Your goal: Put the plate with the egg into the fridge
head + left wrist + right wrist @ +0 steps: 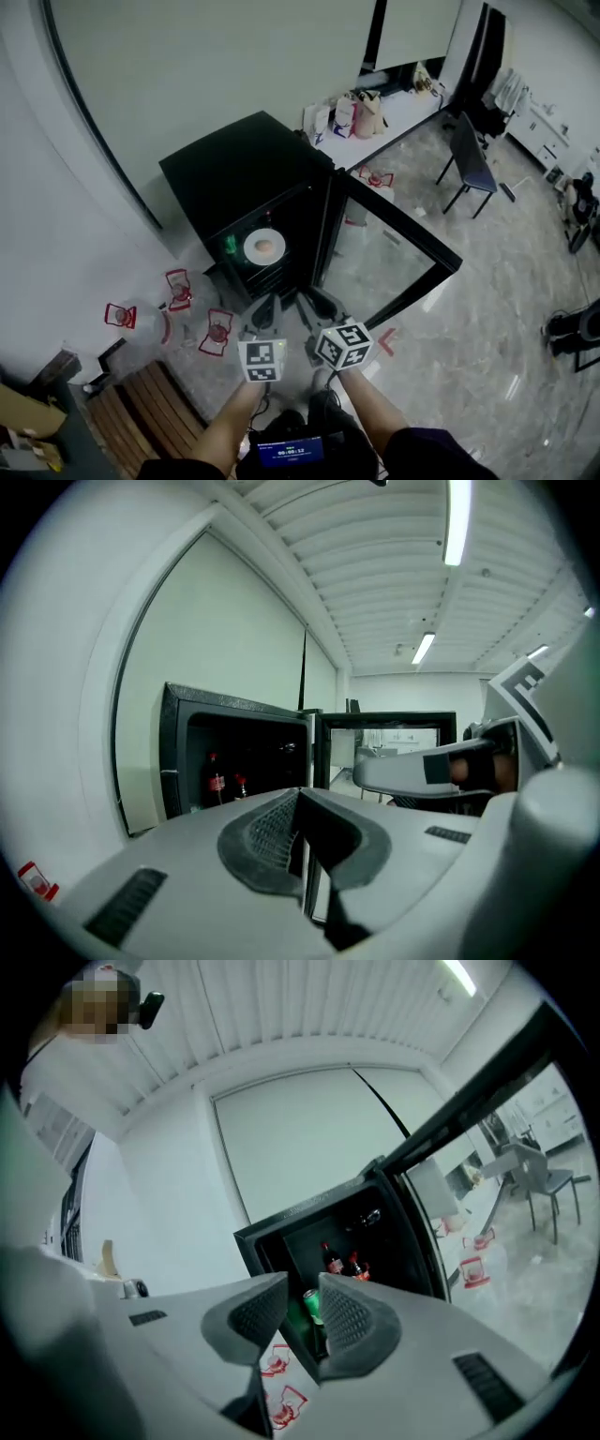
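Black chair [472,161], wooden bench [150,412], paper bags [359,113]

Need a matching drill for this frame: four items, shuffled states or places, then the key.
1. plate with the egg
2. fridge door
3. can
4. right gripper

A. swung open
B. jaws apart, nothing between them
C. white, inside the fridge
D. green, beside the plate

Pairs: 1-C, 2-A, 3-D, 4-B

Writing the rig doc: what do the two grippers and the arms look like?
Both the left gripper and right gripper are light grey, with dark grey cross-hatched pads. Each carries a white cube with black square markers. Forearms bare; dark sleeves higher up.
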Demonstrator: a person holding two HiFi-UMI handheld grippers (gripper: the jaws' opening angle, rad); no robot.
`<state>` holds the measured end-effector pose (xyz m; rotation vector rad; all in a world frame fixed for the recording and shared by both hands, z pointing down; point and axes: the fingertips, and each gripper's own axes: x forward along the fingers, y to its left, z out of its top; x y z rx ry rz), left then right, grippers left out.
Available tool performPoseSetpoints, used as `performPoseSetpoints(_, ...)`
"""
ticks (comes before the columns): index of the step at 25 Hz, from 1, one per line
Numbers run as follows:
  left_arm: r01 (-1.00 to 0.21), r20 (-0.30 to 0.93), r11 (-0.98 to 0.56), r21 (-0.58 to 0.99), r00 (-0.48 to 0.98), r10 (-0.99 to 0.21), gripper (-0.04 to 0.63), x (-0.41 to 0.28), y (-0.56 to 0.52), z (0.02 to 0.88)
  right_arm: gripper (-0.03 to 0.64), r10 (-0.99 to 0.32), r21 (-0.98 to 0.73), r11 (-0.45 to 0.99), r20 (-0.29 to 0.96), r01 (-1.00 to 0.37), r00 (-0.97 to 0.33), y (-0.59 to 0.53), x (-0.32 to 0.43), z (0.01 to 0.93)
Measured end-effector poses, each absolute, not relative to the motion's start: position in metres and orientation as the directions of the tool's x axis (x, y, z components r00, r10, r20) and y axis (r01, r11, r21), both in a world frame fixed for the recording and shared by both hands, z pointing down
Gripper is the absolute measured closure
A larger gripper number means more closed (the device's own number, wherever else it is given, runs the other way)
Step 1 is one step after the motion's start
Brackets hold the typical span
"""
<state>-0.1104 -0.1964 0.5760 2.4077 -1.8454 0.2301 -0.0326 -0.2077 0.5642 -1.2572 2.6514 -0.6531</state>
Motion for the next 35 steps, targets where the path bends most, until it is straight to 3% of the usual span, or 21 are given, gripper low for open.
performPoseSetpoints(3,-0.956,0.165,-0.292,-0.013,0.286,-0.944,0.586,-0.099,-0.177,0.560,0.571,-0.793,-0.359,0.549,0.060,-0.755,-0.606,-0.186,-0.015,0.550)
performPoseSetpoints(6,-0.947,0.160,-0.320,-0.013,0.314,-0.936,0.586,-0.082,-0.165,0.549,0.604,-0.813,-0.326,0.529,0.069,-0.783,-0.578,-0.170,0.006,0.545)
performPoseSetpoints(15,-0.922,0.161,-0.386,-0.025,0.377,-0.912,0.586,-0.036,-0.157,0.533,0.609,-0.849,-0.289,0.493,0.046,-0.821,-0.526,-0.150,0.070,0.534)
performPoseSetpoints(26,-0.879,0.208,-0.476,0.002,0.466,-0.860,0.586,0.036,-0.165,0.549,0.609,-0.969,-0.116,0.175,0.155,-0.978,-0.191,-0.183,0.364,0.553)
performPoseSetpoints(30,-0.871,0.242,-0.491,-0.003,0.475,-0.846,0.586,0.055,-0.162,0.559,0.609,-0.951,-0.013,0.253,0.178,-0.967,-0.252,-0.236,0.392,0.538)
performPoseSetpoints(35,-0.873,0.271,-0.487,-0.022,0.464,-0.844,0.586,0.065,-0.157,0.565,0.610,-0.894,0.101,0.427,0.197,-0.899,-0.403,-0.270,0.369,0.531)
